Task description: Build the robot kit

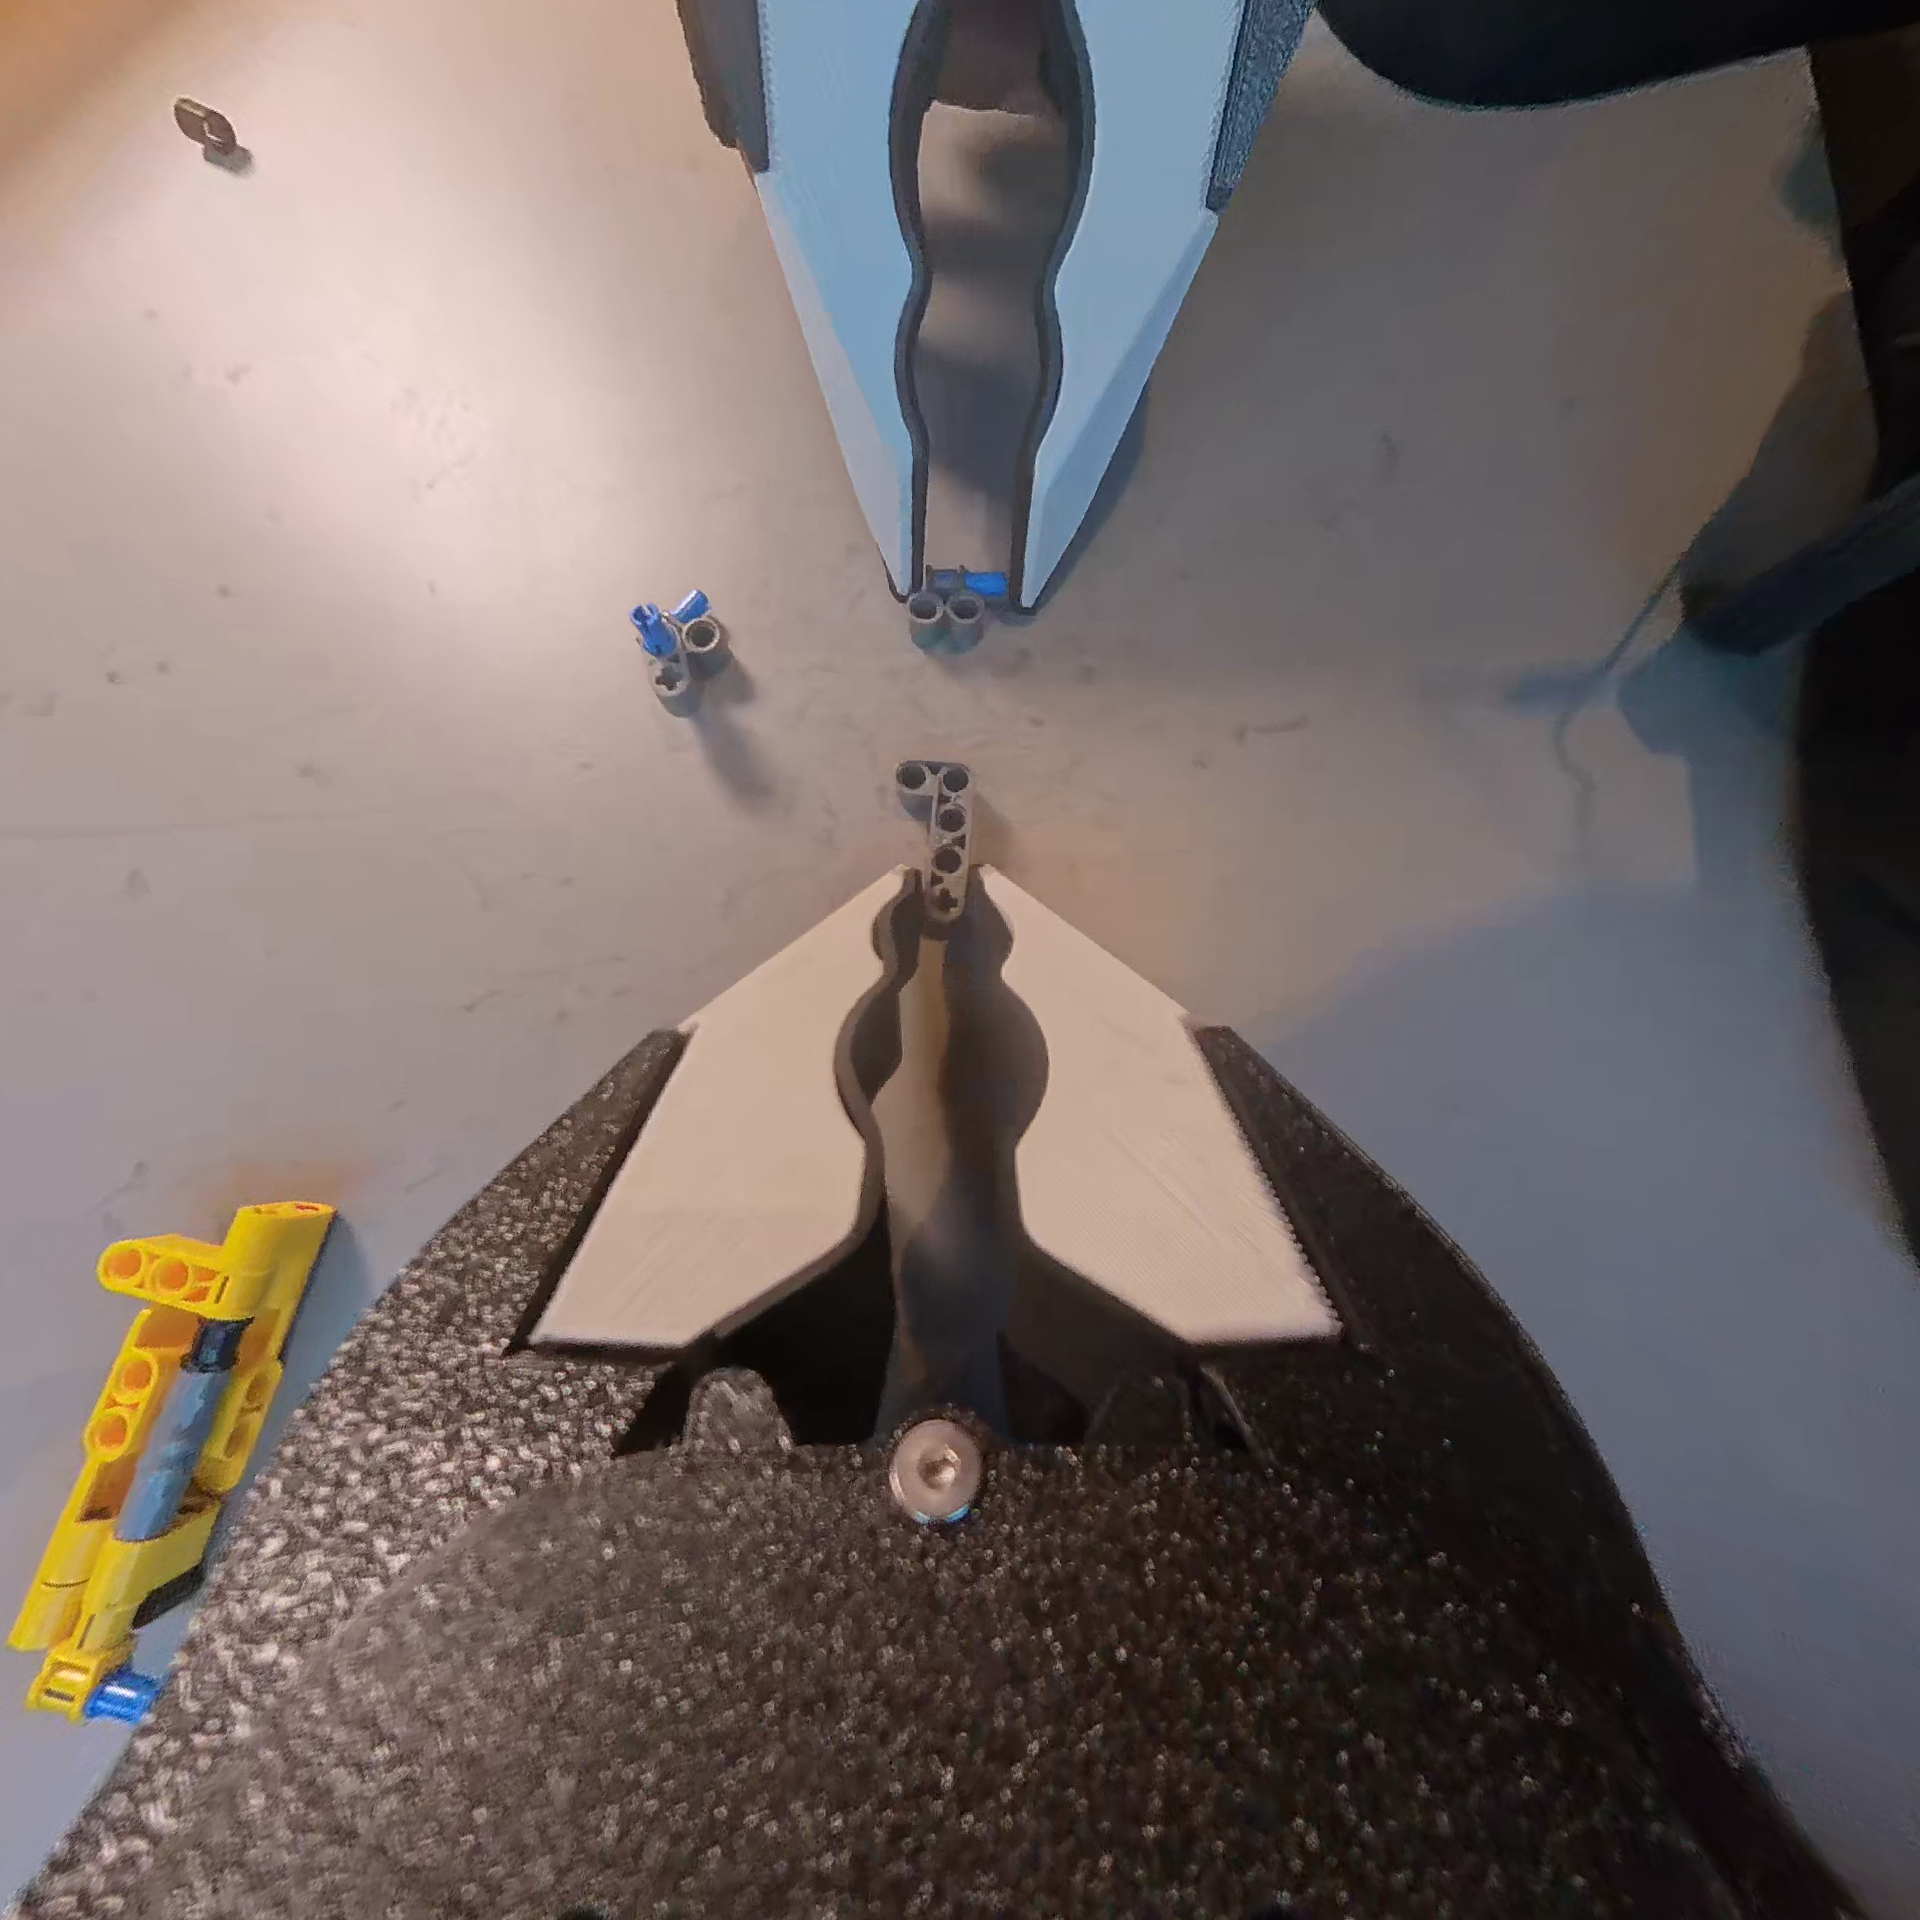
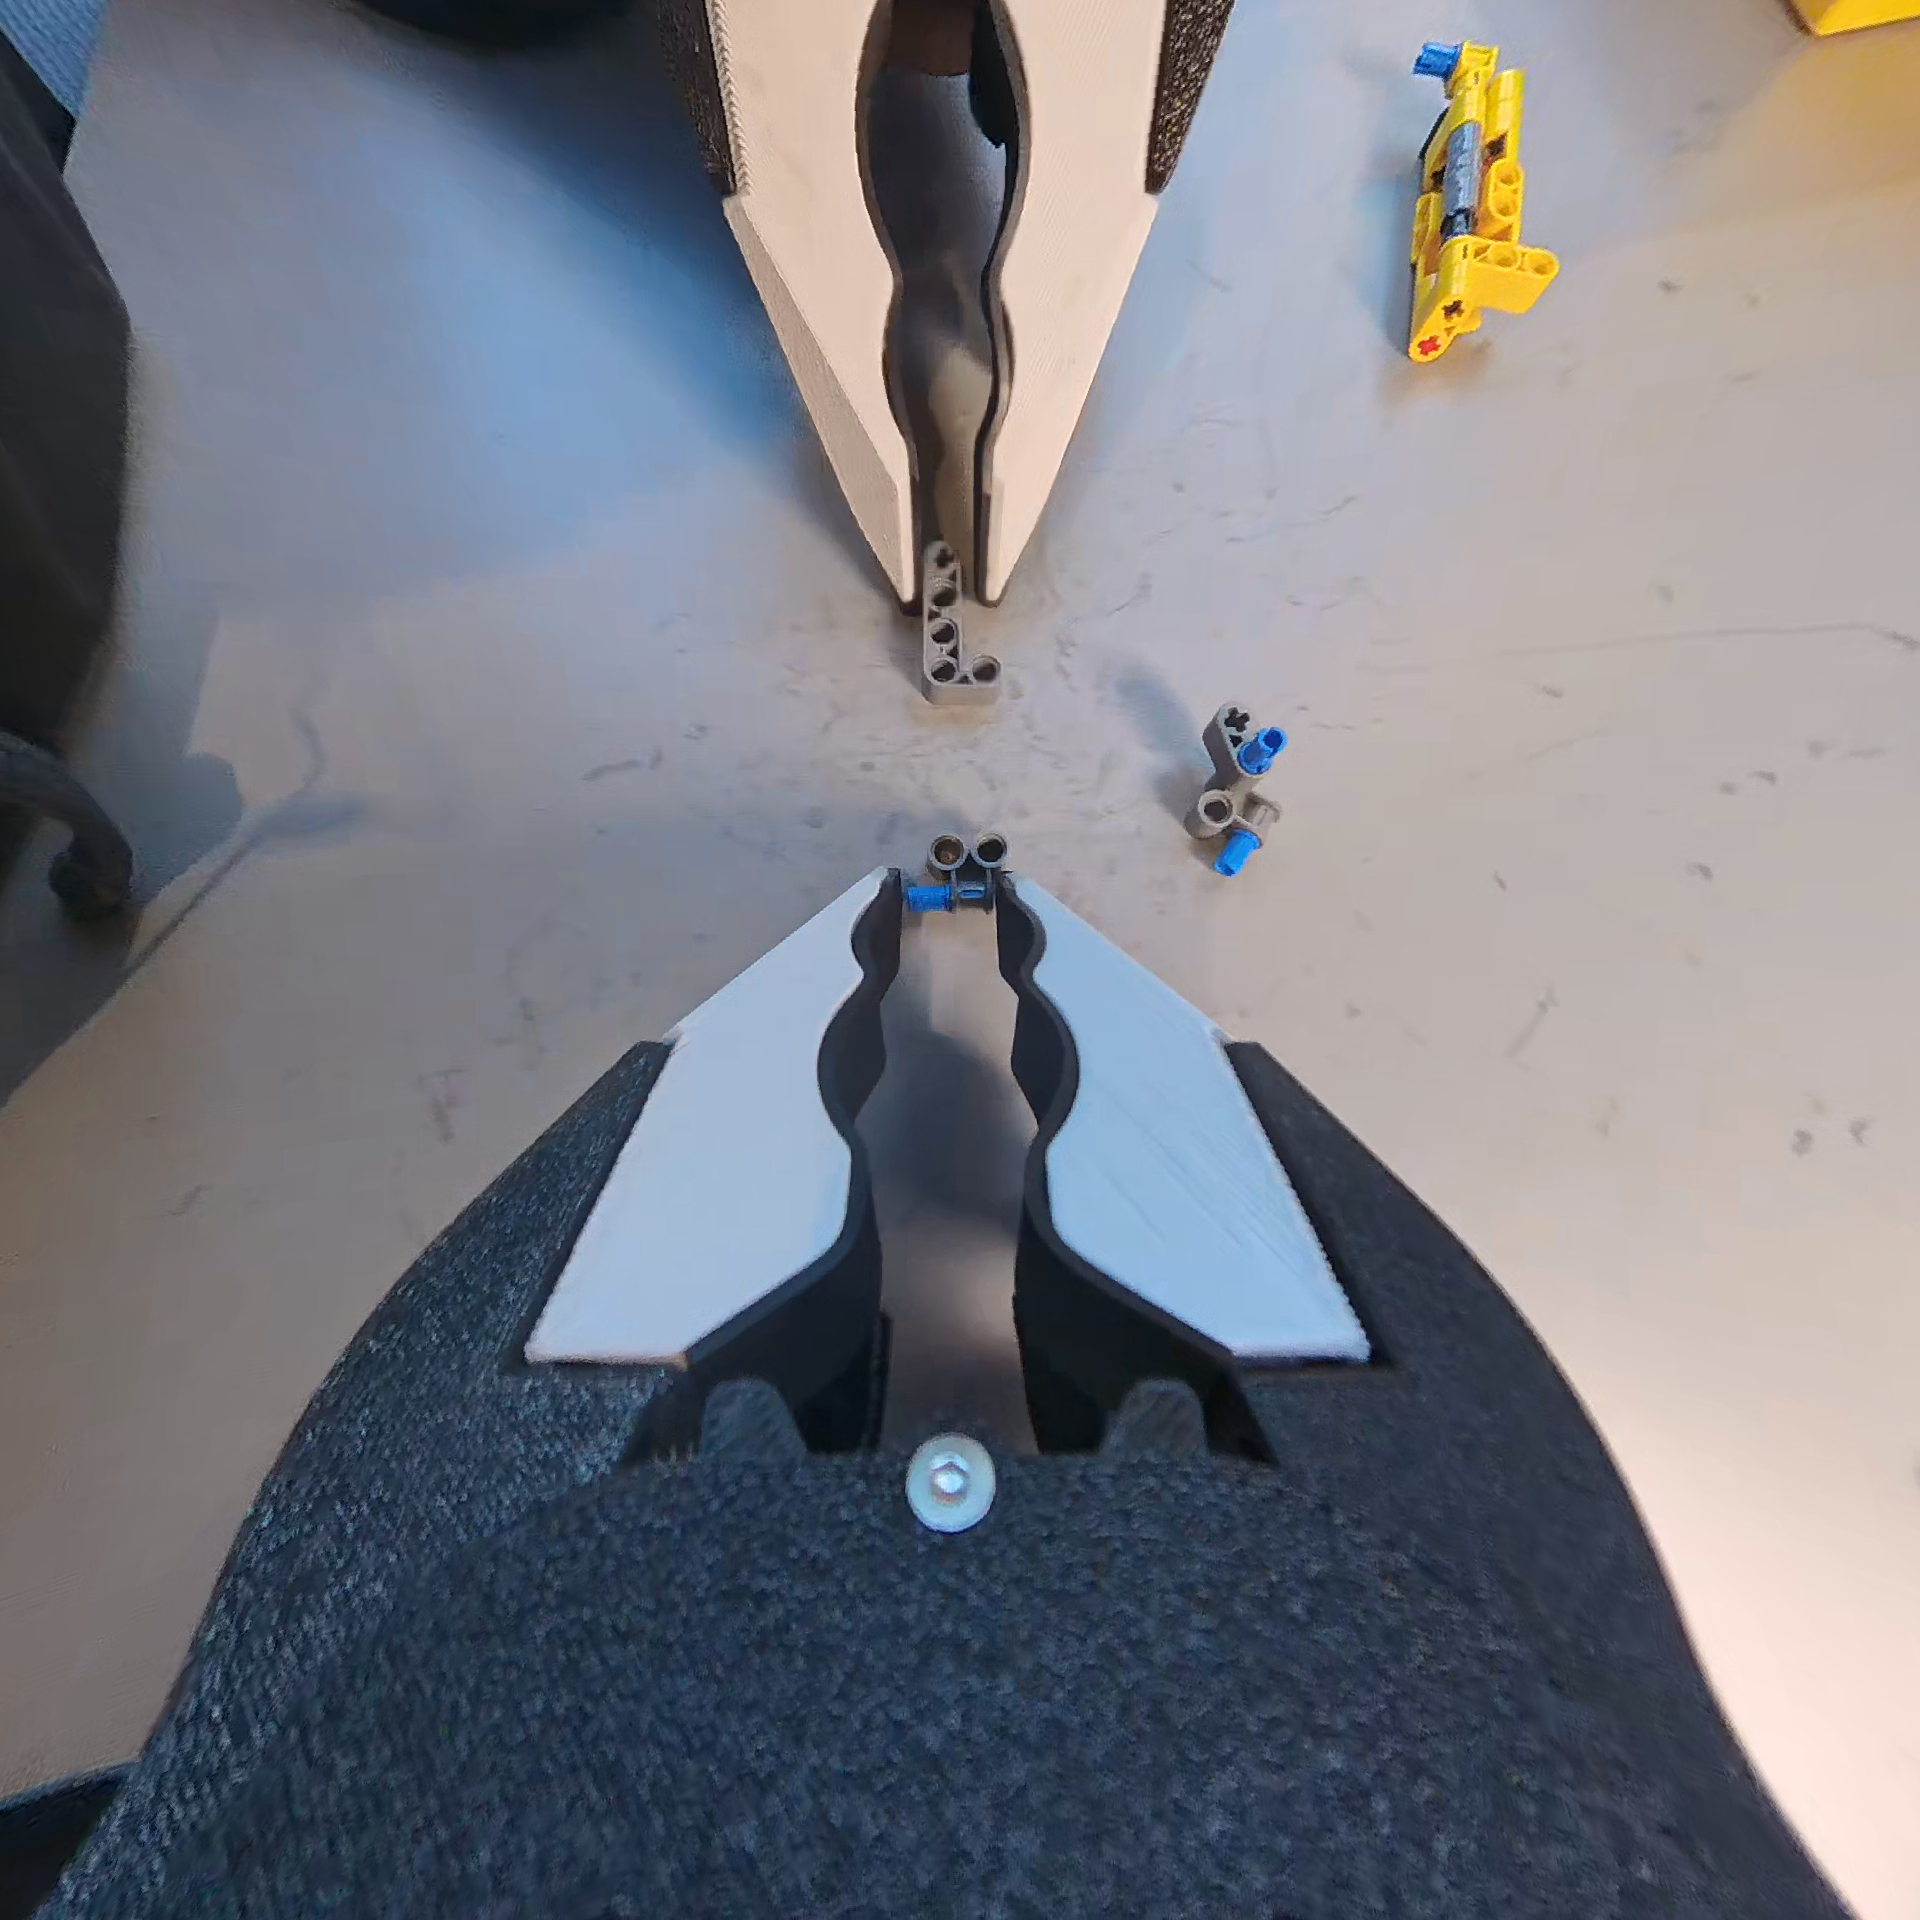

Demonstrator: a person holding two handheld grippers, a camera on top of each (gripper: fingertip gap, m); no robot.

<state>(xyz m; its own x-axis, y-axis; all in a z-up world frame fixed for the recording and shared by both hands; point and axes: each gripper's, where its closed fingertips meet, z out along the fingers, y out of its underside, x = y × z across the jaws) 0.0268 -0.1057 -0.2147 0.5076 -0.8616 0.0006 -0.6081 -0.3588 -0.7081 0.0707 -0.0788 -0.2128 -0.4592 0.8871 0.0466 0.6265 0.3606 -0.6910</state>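
1. Grey L-shaped beam [image 1: 940,831] is clamped at one end by the left hand-held gripper [image 1: 943,883], lower centre of its frame.
2. A grey connector with blue pin [image 2: 961,878] is pinched by the right hand-held gripper [image 2: 948,891]; the two pieces are held apart, unjoined.
3. A yellow assembly [image 1: 156,1423] lies at lower left, and a second connector [image 1: 681,644] is seen left of centre.
4. The beige tabletop [image 1: 416,416] is scuffed; little of the room is shown.

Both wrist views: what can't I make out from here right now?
- L-shaped grey beam: its gripped end, hidden between the left tool tips in both views.
- Grey connector with blue pin: its rear, hidden inside the right tool.
- Small dark piece: too small to identify, left wrist view.
- Yellow object: cut off by the right wrist view's top edge.
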